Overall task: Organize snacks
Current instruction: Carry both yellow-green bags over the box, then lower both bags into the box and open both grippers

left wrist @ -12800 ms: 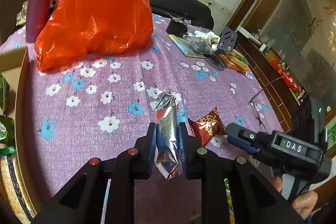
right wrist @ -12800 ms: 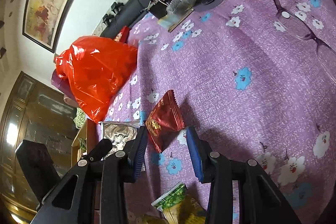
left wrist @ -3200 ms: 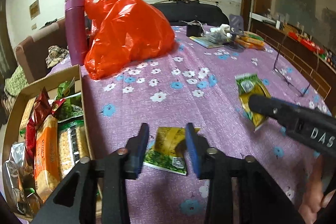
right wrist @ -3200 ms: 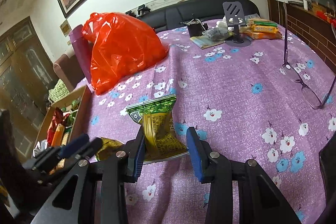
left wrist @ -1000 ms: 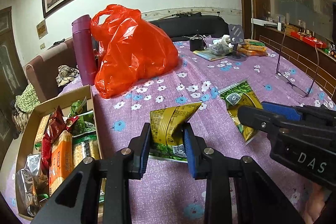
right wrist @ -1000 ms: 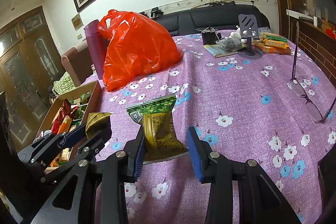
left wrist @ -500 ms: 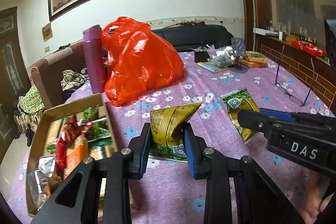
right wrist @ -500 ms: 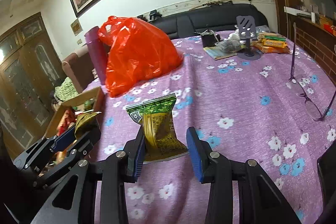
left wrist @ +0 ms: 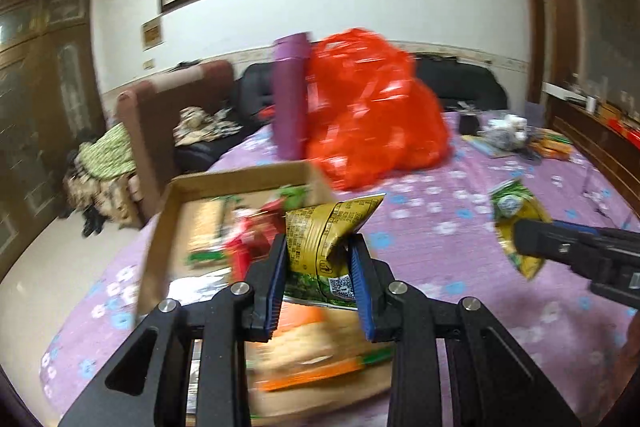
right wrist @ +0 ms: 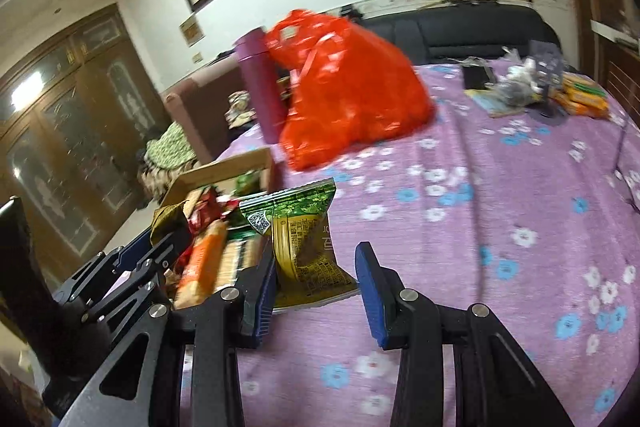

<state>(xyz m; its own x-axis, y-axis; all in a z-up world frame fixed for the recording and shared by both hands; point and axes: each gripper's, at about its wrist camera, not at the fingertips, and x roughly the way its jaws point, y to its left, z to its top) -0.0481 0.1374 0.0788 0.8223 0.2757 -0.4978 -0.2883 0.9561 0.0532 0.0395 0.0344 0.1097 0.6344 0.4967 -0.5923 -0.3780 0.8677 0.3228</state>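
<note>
My left gripper is shut on a yellow-green snack packet and holds it in the air over the near end of the cardboard box of snacks. My right gripper is shut on a second green-and-yellow snack packet and holds it above the purple cloth beside the box. That packet also shows at the right of the left wrist view, held by the right gripper's fingers. The left gripper shows at the left of the right wrist view.
A red plastic bag and a purple flask stand behind the box. The box holds several packets. A phone stand, packets and small items lie at the far right. Glasses lie at the right edge. A sofa is beyond the table.
Both grippers have swung left with their packets. The left packet now hangs over the box, where before it was over the cloth beside it. The views are motion-blurred.
</note>
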